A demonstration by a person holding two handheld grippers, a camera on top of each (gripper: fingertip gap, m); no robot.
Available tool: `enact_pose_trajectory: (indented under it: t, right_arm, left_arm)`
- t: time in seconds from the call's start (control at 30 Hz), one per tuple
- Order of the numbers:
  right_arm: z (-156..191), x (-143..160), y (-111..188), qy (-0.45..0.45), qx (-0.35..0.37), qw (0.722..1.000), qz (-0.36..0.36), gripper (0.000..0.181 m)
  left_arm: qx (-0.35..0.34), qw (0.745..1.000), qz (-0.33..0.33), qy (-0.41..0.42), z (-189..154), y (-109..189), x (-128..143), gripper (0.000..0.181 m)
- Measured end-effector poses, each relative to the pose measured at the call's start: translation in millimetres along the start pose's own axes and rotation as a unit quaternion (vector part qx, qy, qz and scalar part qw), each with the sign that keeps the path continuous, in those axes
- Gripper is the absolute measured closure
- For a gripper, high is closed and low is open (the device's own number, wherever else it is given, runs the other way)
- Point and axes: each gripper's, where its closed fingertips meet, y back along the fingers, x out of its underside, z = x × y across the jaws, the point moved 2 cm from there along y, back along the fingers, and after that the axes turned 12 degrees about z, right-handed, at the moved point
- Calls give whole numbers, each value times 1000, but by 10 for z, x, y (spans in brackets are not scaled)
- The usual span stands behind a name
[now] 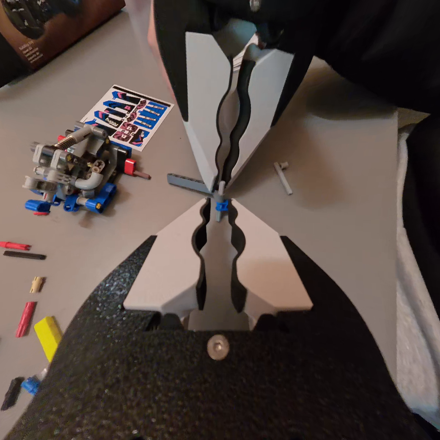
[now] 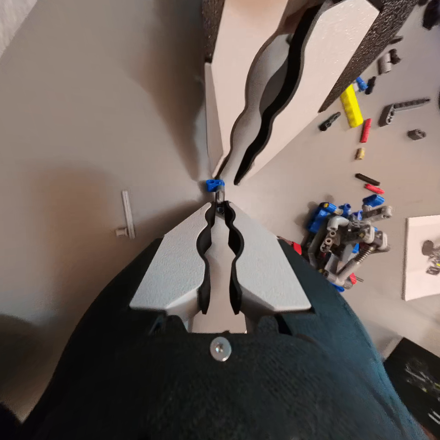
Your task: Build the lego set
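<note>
My left gripper (image 1: 220,209) is shut on a small blue connector (image 1: 222,206) threaded on a thin grey axle (image 1: 221,188). My right gripper (image 1: 220,187) comes in from the top of the left wrist view, tip to tip with the left, and is shut on a grey beam (image 1: 185,182) that sticks out to the left. In the right wrist view, my right gripper (image 2: 220,207) pinches the beam's dark end (image 2: 220,210). The blue connector (image 2: 214,185) sits just beyond it at the tips of the left gripper (image 2: 222,179). Both are held above the grey table (image 1: 333,214).
The part-built grey and blue model (image 1: 71,171) (image 2: 345,245) lies near a sticker sheet (image 1: 128,119). A loose grey axle (image 1: 283,177) lies on the other side. Small loose parts and a yellow brick (image 1: 47,333) lie nearby. The box (image 1: 47,28) stands at the back.
</note>
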Motion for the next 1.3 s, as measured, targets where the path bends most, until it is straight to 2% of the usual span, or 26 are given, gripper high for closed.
enact_pose_trajectory:
  t: [0.07, 0.2, 0.37, 0.43, 0.53, 0.6, 0.73, 1.17, 1.3]
  right_arm:
    - [0, -30, 11, -4, -32, 999, 12, 176]
    - [-31, -111, 62, -10, -48, 999, 5, 176]
    - [-36, 15, 113, -29, -58, 998, 6, 176]
    - [-10, 90, 105, -30, -64, 997, 30, 176]
    - [-7, 57, 144, -23, -54, 998, 31, 176]
    - [25, 36, 162, -17, -58, 998, 36, 176]
    - [38, 11, 140, -9, -63, 998, 19, 176]
    - [-27, 14, 96, 11, -14, 998, -54, 174]
    - [-70, 32, 86, 30, 19, 999, -39, 175]
  left_arm:
    - [-7, 1000, 5, 3, 3, -2, 29, 170]
    - [-20, 1000, 8, 0, -4, 50, 56, 170]
    - [-48, 997, 45, -40, -57, 16, 112, 164]
    - [-68, 995, 60, -50, -56, -51, 105, 165]
    - [-75, 995, 34, -49, -70, -136, -5, 175]
    - [-73, 995, 46, -45, -63, -203, 15, 181]
    - [-79, 994, 59, -47, -51, -279, 43, 181]
    - [-69, 996, 60, -9, -51, -280, 68, 181]
    - [-69, 996, 58, 18, -71, -262, 80, 166]
